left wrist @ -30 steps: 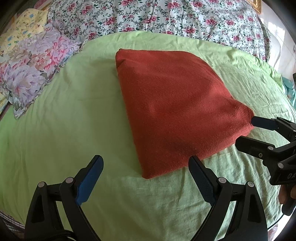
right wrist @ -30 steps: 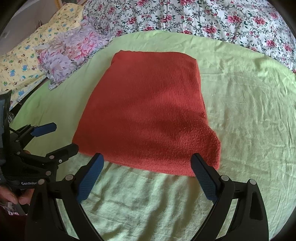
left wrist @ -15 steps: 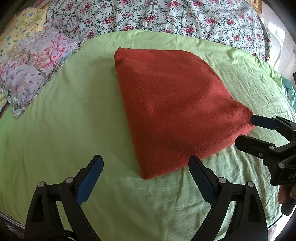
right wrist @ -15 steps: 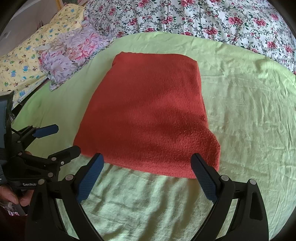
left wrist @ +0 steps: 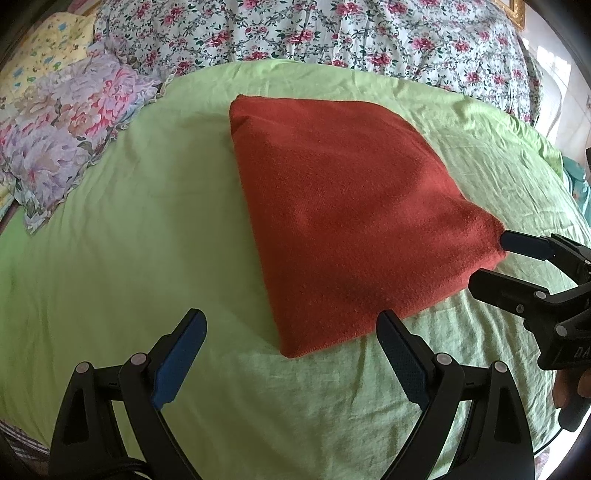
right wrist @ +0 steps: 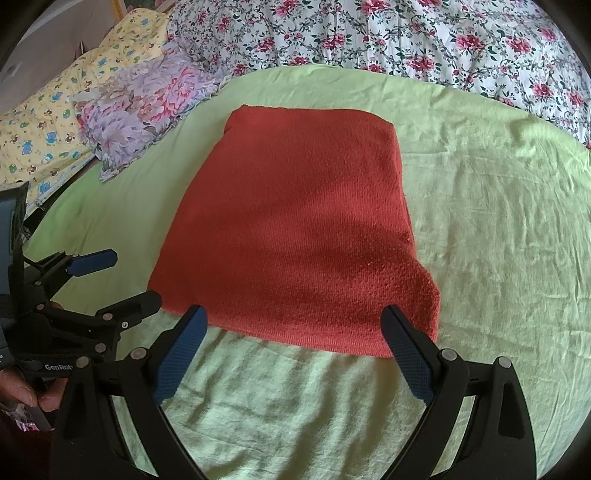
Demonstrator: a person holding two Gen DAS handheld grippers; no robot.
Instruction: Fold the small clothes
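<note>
A folded rust-red cloth (left wrist: 351, 218) lies flat on the green sheet (left wrist: 129, 240); it also shows in the right wrist view (right wrist: 295, 240). My left gripper (left wrist: 291, 332) is open and empty, just short of the cloth's near left corner. My right gripper (right wrist: 295, 328) is open and empty, its fingers straddling the cloth's near edge. From the left wrist view the right gripper (left wrist: 495, 262) sits at the cloth's right corner. From the right wrist view the left gripper (right wrist: 129, 277) sits at the cloth's left corner.
A flowered pink and lilac pillow (left wrist: 62, 147) lies at the far left, also in the right wrist view (right wrist: 140, 107). A yellow patterned pillow (right wrist: 44, 133) lies beyond it. A rose-print quilt (left wrist: 314, 33) runs along the back.
Both grippers have crept slightly forward toward the cloth's near corners. Both stay open and the cloth has not moved.
</note>
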